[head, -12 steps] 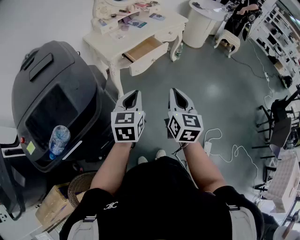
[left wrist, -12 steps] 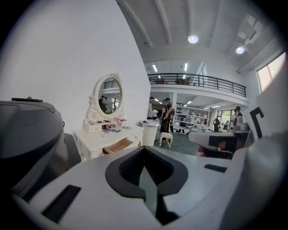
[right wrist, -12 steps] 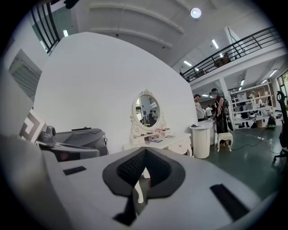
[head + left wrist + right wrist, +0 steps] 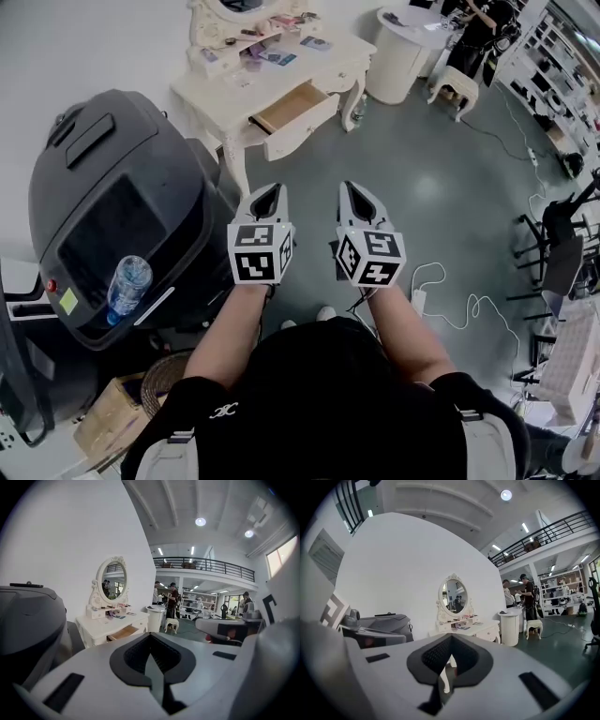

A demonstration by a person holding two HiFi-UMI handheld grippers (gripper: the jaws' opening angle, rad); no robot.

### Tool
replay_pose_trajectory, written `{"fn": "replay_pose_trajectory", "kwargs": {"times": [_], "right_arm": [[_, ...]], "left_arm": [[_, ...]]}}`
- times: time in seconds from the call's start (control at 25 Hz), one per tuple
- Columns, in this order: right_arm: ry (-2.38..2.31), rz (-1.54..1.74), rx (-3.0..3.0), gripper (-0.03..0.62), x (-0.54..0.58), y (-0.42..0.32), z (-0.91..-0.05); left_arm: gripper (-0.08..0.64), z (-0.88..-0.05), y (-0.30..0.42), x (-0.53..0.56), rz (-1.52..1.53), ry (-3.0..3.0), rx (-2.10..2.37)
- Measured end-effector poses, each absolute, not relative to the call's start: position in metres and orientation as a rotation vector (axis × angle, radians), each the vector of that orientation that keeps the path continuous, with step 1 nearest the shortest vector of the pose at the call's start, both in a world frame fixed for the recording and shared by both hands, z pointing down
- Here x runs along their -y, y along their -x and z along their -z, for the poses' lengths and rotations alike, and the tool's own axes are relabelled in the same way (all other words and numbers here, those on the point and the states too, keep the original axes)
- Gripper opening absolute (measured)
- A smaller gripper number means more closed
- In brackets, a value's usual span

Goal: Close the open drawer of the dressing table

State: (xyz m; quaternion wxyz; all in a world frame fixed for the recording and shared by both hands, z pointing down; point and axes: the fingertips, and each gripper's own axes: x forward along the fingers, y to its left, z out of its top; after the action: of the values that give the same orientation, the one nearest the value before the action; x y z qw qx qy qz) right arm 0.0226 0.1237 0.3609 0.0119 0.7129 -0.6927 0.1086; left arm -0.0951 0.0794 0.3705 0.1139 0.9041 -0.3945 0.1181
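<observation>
One light-wood drawer with a cream front panel [image 4: 296, 111] stands pulled out of the single cream-white carved wooden desk [image 4: 220, 98], well ahead of both tongs. The left tongs [image 4: 267, 193] and right tongs [image 4: 357, 191] are each closed with nothing between the jaws, side by side above the floor. The drawer is probably rigid, light and free-sliding. Press squarely on the centre of its front panel; off-centre pressure may skew it.
</observation>
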Motion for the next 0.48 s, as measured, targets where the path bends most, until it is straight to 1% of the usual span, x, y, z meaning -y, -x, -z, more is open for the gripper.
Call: {"fn": "replay_pose_trajectory", "kwargs": {"times": [0.12,0.48], "right_arm": [[-2.24,-0.373,2.171,0.009,-0.1224,-0.0219,-0.3582],[-2.258,-0.343,2.11,0.009,-0.1245,-0.0208,-0.3583]], "left_arm": [[0.008,-0.3691,0.0941,-0.0769,-0.346,-2.659,1.142],[0.008,-0.3726,0.0967,-0.0727,-0.344,-2.673,1.105]]}}
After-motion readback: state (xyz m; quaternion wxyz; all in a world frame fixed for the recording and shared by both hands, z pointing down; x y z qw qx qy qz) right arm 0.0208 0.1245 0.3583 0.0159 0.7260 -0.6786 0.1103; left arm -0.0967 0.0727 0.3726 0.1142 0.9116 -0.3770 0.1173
